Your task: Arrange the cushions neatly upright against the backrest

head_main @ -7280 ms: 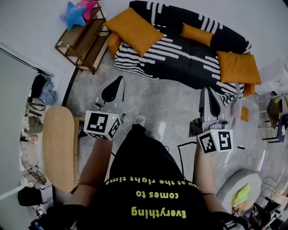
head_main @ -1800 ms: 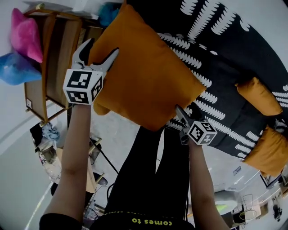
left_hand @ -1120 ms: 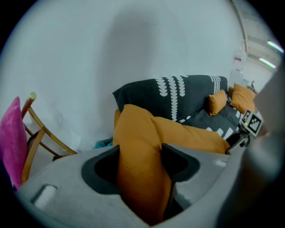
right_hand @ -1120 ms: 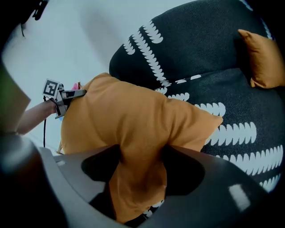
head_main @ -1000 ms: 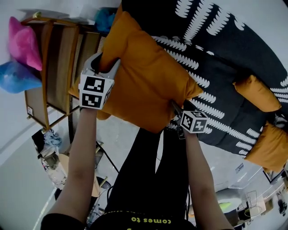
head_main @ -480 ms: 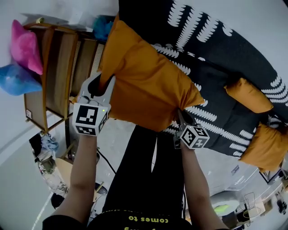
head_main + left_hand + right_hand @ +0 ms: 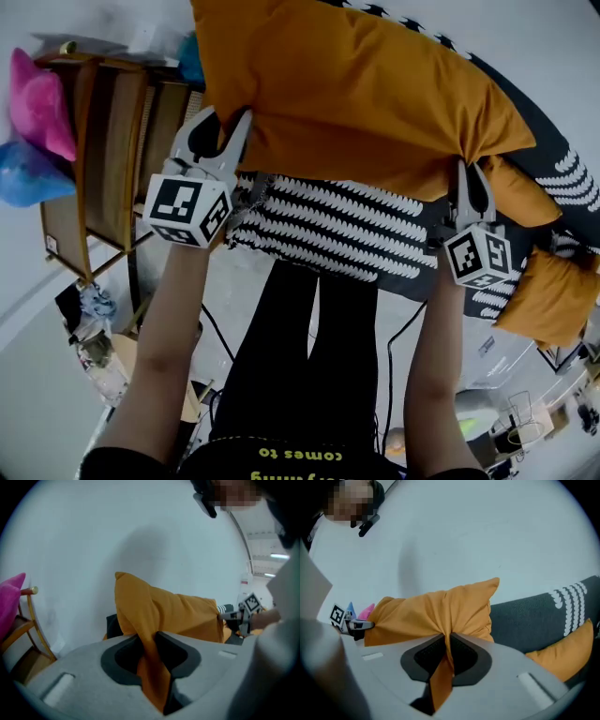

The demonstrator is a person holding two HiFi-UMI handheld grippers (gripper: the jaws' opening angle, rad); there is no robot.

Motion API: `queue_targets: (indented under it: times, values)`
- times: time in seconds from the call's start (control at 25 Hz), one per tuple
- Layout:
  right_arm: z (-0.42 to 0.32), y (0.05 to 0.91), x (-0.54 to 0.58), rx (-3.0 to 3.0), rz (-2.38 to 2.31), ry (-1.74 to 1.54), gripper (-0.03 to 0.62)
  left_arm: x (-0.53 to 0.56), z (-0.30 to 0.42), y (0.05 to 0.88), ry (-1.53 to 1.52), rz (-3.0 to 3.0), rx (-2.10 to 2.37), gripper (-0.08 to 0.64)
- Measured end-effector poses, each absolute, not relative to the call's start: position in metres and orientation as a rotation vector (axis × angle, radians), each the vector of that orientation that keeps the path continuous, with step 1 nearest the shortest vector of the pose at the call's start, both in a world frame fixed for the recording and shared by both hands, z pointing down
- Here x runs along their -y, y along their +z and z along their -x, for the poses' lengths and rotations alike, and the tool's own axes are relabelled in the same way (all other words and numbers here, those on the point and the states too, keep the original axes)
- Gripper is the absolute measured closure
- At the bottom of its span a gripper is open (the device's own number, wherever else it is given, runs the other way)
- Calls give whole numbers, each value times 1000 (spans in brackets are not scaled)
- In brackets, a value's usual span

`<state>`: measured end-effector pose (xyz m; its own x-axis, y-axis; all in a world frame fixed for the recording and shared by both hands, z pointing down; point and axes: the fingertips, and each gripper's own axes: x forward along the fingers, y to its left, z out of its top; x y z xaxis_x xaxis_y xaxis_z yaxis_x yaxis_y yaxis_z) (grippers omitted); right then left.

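Head view: we hold the large orange cushion [image 7: 356, 94] raised over the black sofa with white pattern [image 7: 328, 220]. Its lower edge is stretched between the left gripper [image 7: 228, 120], at the left corner, and the right gripper [image 7: 472, 176], at the right corner. This view does not show how the jaws stand. Each gripper view does: a fold of orange fabric is pinched between narrow jaws, which have just been closing on it. Left gripper view: the cushion runs away from the jaws before a pale wall [image 7: 140, 541], with the other tool's marker cube at its far end. Right gripper view: the same cushion is seen from the opposite end. Here alone we see the sofa's dark backrest [image 7: 534, 620] standing upright, with a smaller orange cushion [image 7: 567, 653] leaning against it. Only the head view gives the layout: two more small cushions, one [image 7: 520, 192] behind the right gripper and one [image 7: 548, 295] at the sofa's right end. A wooden rack [image 7: 103, 159] bearing a pink plush toy [image 7: 37, 103] and a blue plush toy [image 7: 23, 178] stands left of the sofa.
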<state>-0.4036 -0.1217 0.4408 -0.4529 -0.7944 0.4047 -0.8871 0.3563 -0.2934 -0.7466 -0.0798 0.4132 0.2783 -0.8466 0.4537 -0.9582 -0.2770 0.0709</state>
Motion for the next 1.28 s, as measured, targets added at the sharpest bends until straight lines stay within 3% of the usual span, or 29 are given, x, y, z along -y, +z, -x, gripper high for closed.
queue_targets:
  times: [0.32, 0.48, 0.88, 1.08, 1.2, 1.28]
  values:
    - [395, 480, 120, 2341, -1570, 644, 538, 99, 739, 523, 708, -2261, 1496, 454]
    - [390, 510, 113, 2282, -1591, 689, 535, 94, 742, 557, 681, -2176, 1432, 395]
    - [383, 517, 122, 2235, -1618, 679, 483, 103, 746, 563, 749, -2130, 1477, 339]
    - [378, 508, 120, 2222, -1617, 617, 422, 96, 756, 546, 729, -2099, 1581, 264]
    - [371, 484, 115, 2259, -1681, 646, 354, 84, 762, 517, 658, -2111, 1663, 262]
    - [365, 461, 107, 2284, -1723, 658, 366, 72, 761, 494, 628, -2127, 1694, 262]
